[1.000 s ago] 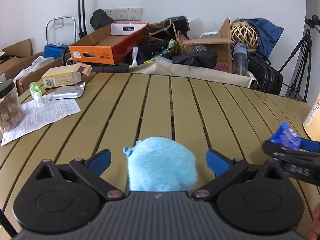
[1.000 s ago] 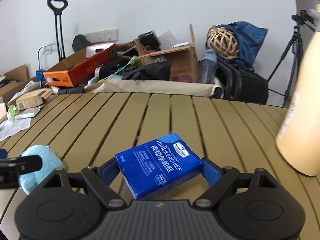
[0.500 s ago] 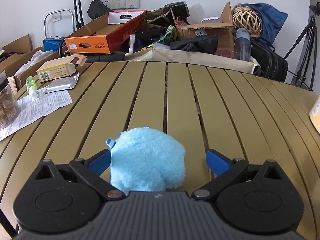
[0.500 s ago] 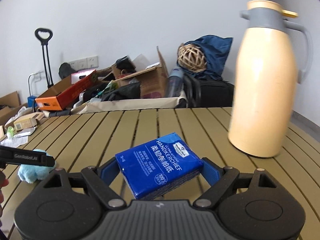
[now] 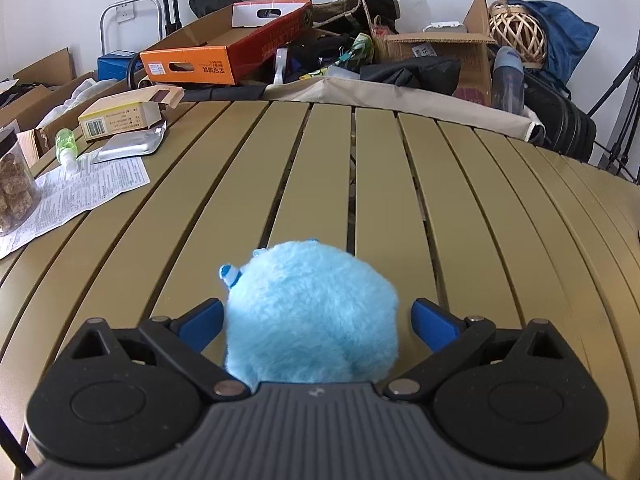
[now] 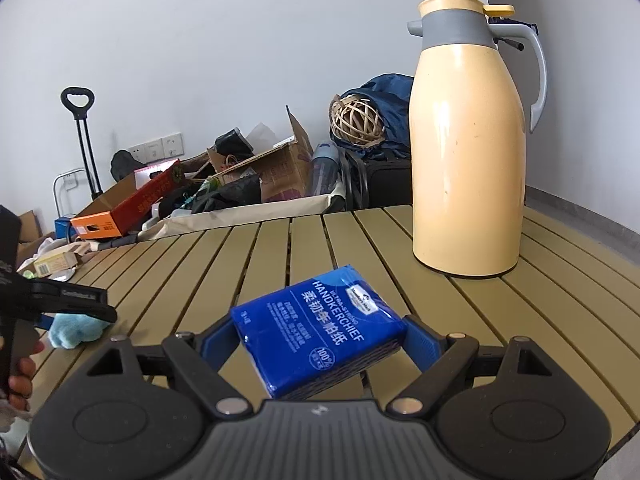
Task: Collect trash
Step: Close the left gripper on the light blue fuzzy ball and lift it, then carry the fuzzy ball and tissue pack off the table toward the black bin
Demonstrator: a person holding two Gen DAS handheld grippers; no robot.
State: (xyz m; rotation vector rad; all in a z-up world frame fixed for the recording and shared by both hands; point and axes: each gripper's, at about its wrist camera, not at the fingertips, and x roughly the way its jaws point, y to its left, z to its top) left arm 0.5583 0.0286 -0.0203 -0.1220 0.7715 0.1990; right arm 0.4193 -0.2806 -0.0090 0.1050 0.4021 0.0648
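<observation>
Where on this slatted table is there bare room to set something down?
Free: the wide middle slats between the fluffy blue ball and the far edge, and beside the thermos jug. Crowded: the corner with the leaflet, spray bottle and carton.

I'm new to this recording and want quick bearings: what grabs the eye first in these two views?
The fluffy light-blue plush ball sits on the slatted table between the left gripper fingers, which are closing around it. The right gripper clamps a blue handkerchief tissue pack, tilted above the slats. Behind it to the right a tall cream thermos jug stands upright.
</observation>
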